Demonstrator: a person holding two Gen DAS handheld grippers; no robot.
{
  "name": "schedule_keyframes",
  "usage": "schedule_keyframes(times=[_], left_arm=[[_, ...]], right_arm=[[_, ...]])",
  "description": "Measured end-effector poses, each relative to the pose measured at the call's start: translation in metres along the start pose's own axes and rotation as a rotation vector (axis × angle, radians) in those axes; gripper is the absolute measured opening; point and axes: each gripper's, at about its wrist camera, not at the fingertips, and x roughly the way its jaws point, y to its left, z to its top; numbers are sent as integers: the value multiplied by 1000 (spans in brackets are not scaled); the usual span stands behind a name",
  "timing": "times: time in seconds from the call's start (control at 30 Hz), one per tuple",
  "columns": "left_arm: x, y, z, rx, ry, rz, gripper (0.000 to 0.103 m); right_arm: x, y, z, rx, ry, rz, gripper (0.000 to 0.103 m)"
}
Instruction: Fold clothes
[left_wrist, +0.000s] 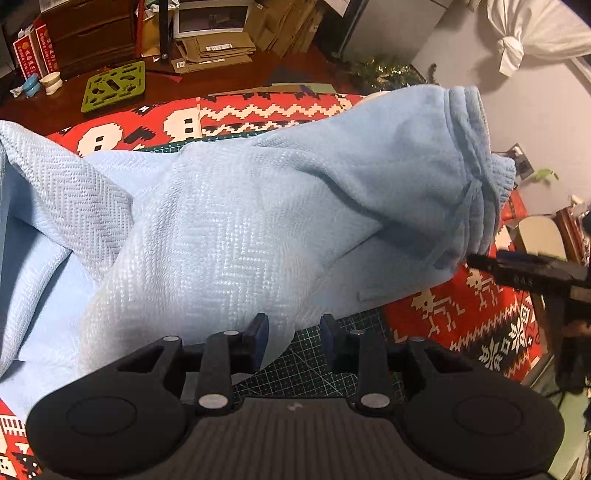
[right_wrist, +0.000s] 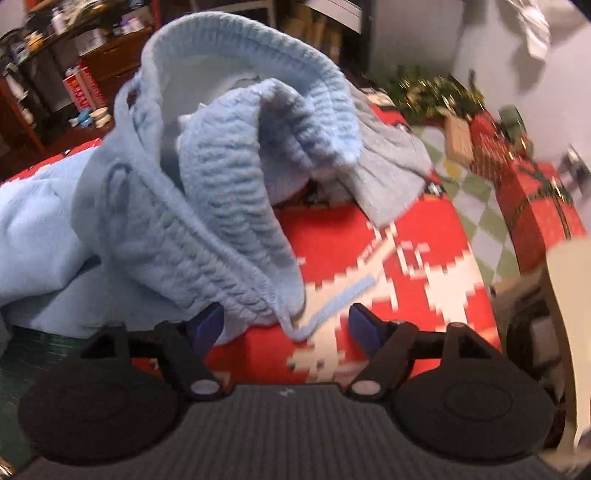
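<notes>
A light blue knit garment (left_wrist: 221, 236) lies rumpled on a red patterned tablecloth (left_wrist: 461, 317). Its ribbed waistband (right_wrist: 229, 206) stands up in a loop in the right wrist view, and a drawstring (right_wrist: 340, 297) trails from it onto the cloth. My left gripper (left_wrist: 293, 332) is low at the garment's near edge, jaws a little apart. Fabric lies by its left finger (left_wrist: 258, 330) and is not pinched. My right gripper (right_wrist: 286, 325) is wide open at the waistband's end. The band's hem and the drawstring lie between its fingers, ungripped. From the left wrist view, the right gripper (left_wrist: 476, 260) shows beside the waistband.
A green cutting mat (left_wrist: 314, 365) shows under the tablecloth. Beyond the table are a green perforated mat (left_wrist: 114, 86), flattened cardboard (left_wrist: 214, 51) and small bowls (left_wrist: 50, 83). A red gift box (right_wrist: 532, 199) and a garland (right_wrist: 436, 92) sit at the far right.
</notes>
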Motion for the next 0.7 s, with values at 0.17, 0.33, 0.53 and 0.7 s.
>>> schedule_keyframes(times=[0.17,0.33,0.53,0.7], left_arm=[[4,-3,1,-6,8,16,33],[6,-7,1,-11,8,26,34],[3,-7,0,-20,4,32,34],[-3,-8,-1,-24,2,20,34]], right_arm=[[23,0,21,-104,-22,45,81],[39,9,40,-255,1,92,80],[39,37,43,-480,35,74,52],[14,34,32,-465,119,121,27]])
